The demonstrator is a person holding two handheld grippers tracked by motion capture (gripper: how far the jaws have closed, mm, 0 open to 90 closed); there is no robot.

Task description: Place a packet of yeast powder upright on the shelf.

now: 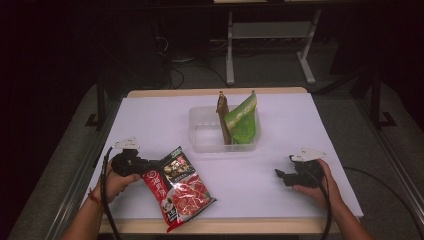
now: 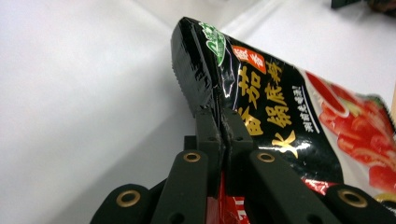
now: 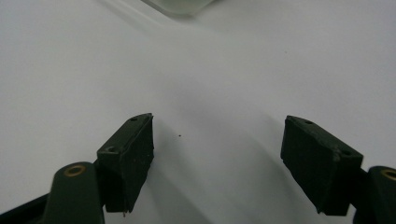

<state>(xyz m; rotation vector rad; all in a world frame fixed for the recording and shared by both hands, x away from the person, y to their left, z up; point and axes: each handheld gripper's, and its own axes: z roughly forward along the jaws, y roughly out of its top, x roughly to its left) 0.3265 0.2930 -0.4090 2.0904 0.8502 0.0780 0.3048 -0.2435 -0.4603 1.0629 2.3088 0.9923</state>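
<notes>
The left gripper pinches the edge of the red and black food bag, which lies at the near left of the white table. The right gripper is wide open with nothing between its jaws, over the table's near right part.

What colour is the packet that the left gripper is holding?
The packet is black and red with yellow writing, clearest in the left gripper view.

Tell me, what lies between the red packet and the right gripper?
Bare white table in the high view, between red packet and right gripper.
</notes>
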